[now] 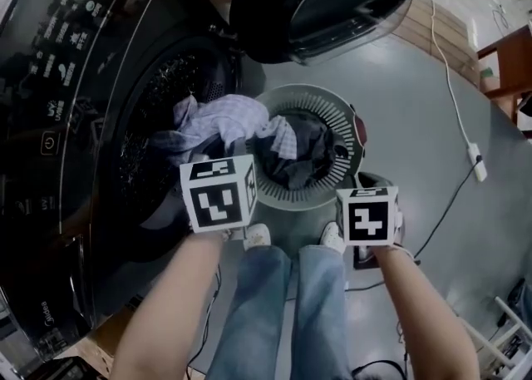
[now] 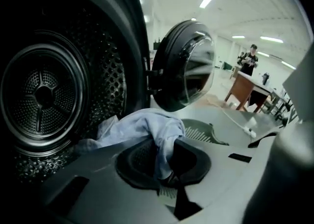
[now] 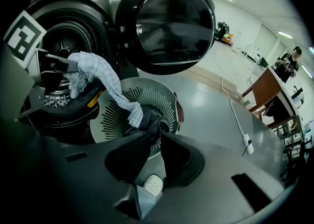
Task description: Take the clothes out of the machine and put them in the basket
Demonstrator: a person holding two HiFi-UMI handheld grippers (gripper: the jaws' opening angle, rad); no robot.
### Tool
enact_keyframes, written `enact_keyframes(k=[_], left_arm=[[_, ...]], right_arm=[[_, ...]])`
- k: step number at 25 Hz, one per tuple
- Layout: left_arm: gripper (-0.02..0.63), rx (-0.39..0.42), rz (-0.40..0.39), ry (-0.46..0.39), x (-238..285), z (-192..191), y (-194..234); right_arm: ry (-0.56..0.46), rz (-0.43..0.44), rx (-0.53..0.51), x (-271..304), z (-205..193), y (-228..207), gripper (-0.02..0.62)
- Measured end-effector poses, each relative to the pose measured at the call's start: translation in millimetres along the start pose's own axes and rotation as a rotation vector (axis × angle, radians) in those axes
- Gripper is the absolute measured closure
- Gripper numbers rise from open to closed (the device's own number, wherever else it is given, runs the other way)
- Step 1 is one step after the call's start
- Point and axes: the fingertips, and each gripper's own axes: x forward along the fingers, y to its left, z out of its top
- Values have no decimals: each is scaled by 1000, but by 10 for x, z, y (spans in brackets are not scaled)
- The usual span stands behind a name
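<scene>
We hold left gripper (image 2: pixel 164 171) jaws pinched on pale checked cloth (image 1: pixel 229 120). Cloth trails from machine drum (image 2: pixel 44 95) at 9 o'clock across basket (image 1: pixel 332 112) rim. Our right gripper (image 3: pixel 155 129) jaws are nipped together on dark garment (image 1: pixel 303 158) inside basket. Basket stands on floor, with open door (image 1: pixel 324 0) at its 12 o'clock.

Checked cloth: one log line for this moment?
left hand-held gripper: shut on checked cloth | right hand-held gripper: shut on dark garment in basket
</scene>
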Motion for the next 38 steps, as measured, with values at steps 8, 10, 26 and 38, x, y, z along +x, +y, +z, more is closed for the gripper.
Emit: enact_keyframes(k=[8,10,26,38], left_arm=[[566,-52,-198,-85,-337,351,-722],[566,-35,-234,-96,-430,411,-882],[566,-16,-374,-229,-1292,1288,-1418],[566,17,-341,-154,-1207,909,-1432]], right_arm=[[-22,-22,8,-211,30,-228,532],[-26,-25,13,-272,46,-277,532],[-112,-31,72,-1072,495,-450,537],[-148,-8,87,-1088,410,-437,538]])
